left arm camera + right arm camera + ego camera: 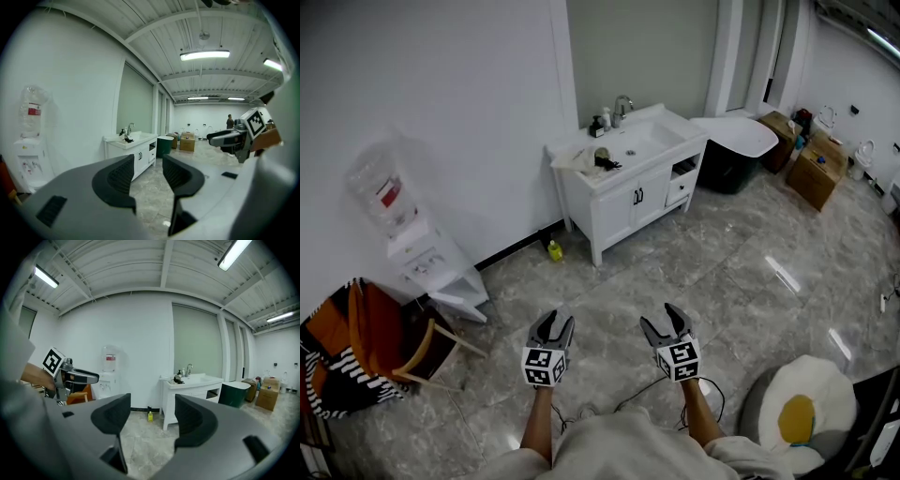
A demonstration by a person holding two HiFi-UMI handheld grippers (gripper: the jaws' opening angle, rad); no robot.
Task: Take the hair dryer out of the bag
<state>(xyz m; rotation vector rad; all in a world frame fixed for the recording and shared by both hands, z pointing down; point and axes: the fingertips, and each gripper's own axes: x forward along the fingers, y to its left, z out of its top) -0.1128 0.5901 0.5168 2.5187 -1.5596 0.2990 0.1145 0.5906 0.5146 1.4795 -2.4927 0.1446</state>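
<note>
A black hair dryer (606, 163) lies on the white vanity (623, 192) by the far wall, next to a pale crumpled bag (576, 159); from here I cannot tell whether it is partly inside the bag. In the right gripper view the hair dryer (178, 379) is a small dark shape on the counter. My left gripper (553, 324) and right gripper (666, 321) hover side by side over the floor, far short of the vanity. Both are open and hold nothing. The left gripper (147, 173) and the right gripper (152, 418) each show only floor between their jaws.
A water dispenser (405, 234) stands at the left wall, with an orange chair (380, 347) nearer me. A yellow bottle (554, 250) sits on the floor by the vanity. A dark bin (731, 159) and cardboard boxes (820, 169) stand at right. An egg-shaped cushion (802, 412) lies at lower right.
</note>
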